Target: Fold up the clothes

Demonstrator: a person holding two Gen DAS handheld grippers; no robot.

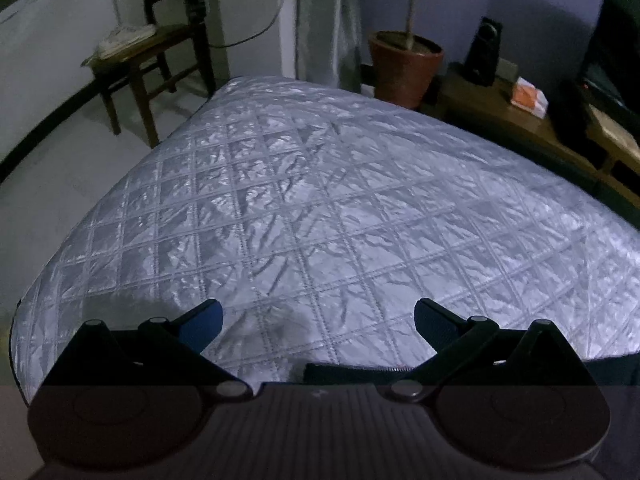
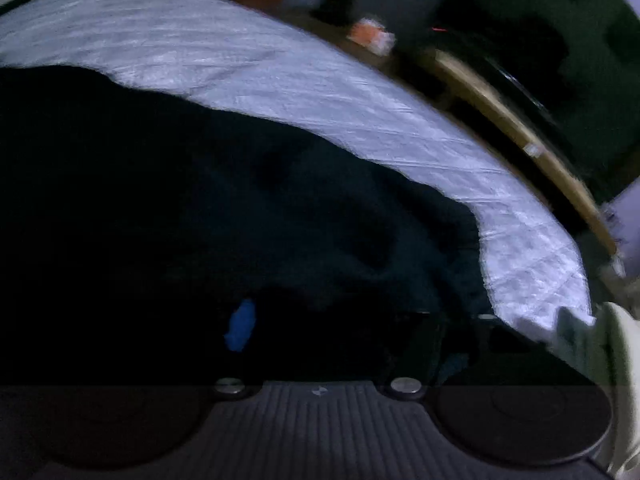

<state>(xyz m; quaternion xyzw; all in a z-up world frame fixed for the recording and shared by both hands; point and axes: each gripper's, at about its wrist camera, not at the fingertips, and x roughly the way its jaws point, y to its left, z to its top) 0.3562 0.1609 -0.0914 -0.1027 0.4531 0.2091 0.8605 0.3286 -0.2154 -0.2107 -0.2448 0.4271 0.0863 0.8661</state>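
A: Nearest first. Left gripper [image 1: 316, 320]: jaws spread wide, nothing between them, only the quilted silver cover [image 1: 320, 208] beneath. A dark strip of cloth shows just under its body at the near edge, apart from the pads.

B: Right gripper [image 2: 340, 332]?

A: Murky, and the view is smeared. One blue pad [image 2: 241, 326] shows on the left; the other finger is lost against the dark garment [image 2: 200, 208]. I judge the jaws apart, and I see no cloth pinched, but the darkness hides too much to be certain.

B: So where's the garment?

A: Heaped on the near part of the cover, filling most of the right wrist view, crumpled rather than flat. The silver cover runs bare past it.

B: Why is the left held off?

A: My guess: it waits over bare cover while the right finds an edge. Folding looks barely begun.

B: Farther out?

A: A wooden bench [image 1: 520, 120] beside the bed, an orange box [image 1: 528, 98], a clay pot [image 1: 404, 68], a stool [image 1: 140, 64] at far left.
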